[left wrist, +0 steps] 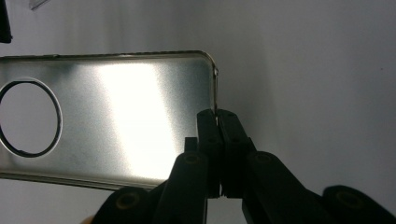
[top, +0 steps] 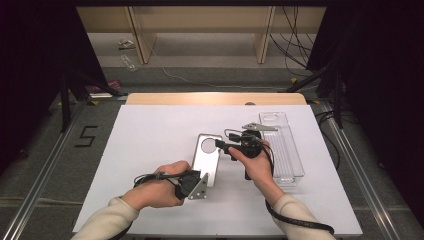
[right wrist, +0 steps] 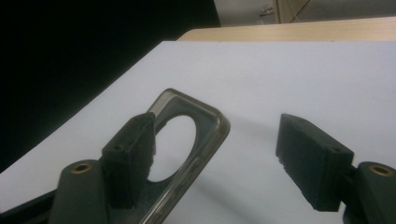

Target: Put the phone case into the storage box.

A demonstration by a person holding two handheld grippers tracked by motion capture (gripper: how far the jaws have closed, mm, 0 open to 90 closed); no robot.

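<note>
The high view looks forward and down from above the person's side, taking in the whole white tabletop [top: 150, 150]. Each gripper view rides close behind its own black fingers — the left nearly on the metal plate [left wrist: 116, 116], the right lower (looking across the tabletop). All three share that plate.

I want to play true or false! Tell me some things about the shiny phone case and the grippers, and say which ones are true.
1. The left gripper is shut on the edge of the phone case. True.
2. The phone case has a square hole. False: the hole is round.
3. The right gripper has its jaws apart. True.
4. The clear tray sits on the left of the table. False: it sits on the right, beside the right hand.
5. The phone case lies inside the clear tray. False: it is held outside it, over the white table.
</note>
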